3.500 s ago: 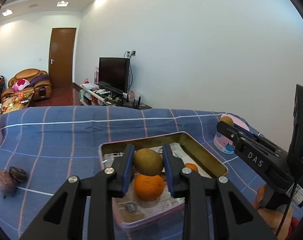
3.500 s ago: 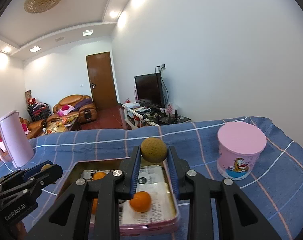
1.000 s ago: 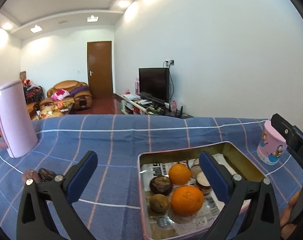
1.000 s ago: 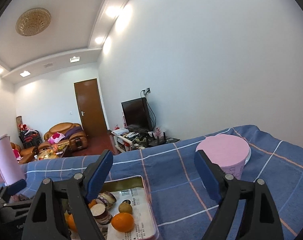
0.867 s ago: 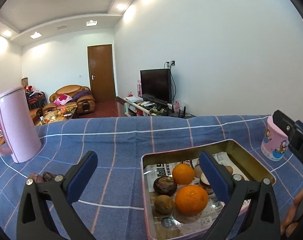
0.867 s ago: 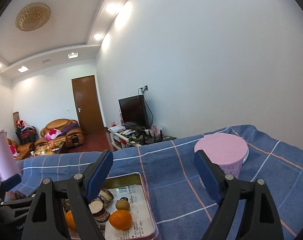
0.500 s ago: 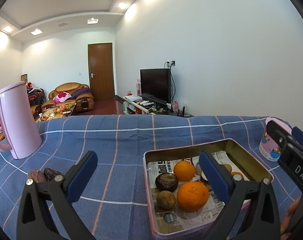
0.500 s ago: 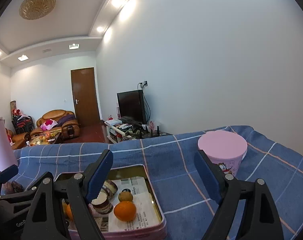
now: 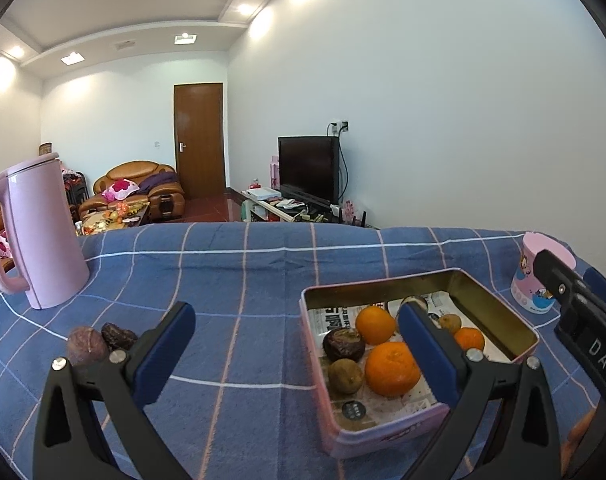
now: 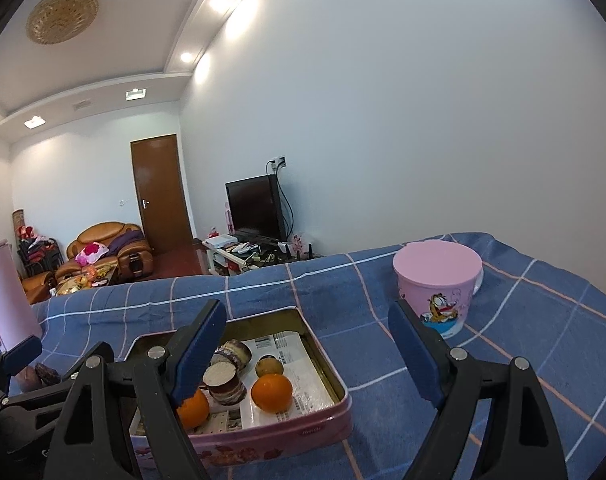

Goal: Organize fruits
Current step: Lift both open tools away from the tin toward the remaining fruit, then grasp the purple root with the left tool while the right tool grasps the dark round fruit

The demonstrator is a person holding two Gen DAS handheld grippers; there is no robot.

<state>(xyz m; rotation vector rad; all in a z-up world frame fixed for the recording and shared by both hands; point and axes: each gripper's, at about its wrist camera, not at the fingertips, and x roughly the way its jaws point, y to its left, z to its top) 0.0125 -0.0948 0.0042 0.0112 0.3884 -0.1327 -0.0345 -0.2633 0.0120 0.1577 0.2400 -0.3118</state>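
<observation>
A pink tin point(image 9: 499, 308) lined with newspaper sits on the blue checked cloth and holds oranges point(image 9: 391, 368), a kiwi point(image 9: 345, 376) and dark passion fruits point(image 9: 343, 344). It also shows in the right wrist view point(image 10: 327, 356) with an orange point(image 10: 272, 393) and cut fruit halves point(image 10: 221, 380). Two dark passion fruits point(image 9: 89, 344) lie on the cloth to the left. My left gripper point(image 9: 295, 356) is open and empty, above the cloth just left of the tin. My right gripper point(image 10: 307, 354) is open and empty, over the tin's right side.
A pink kettle point(image 9: 35, 236) stands at the back left. A pink lidded cup point(image 10: 439, 284) with a cartoon stands at the right, also in the left wrist view point(image 9: 537, 276). The table's far edge runs in front of a living room.
Both grippers let go of the fruits they held 3.5 s ago and opened wide. Over the last second both drew back slightly; the left view shifted left.
</observation>
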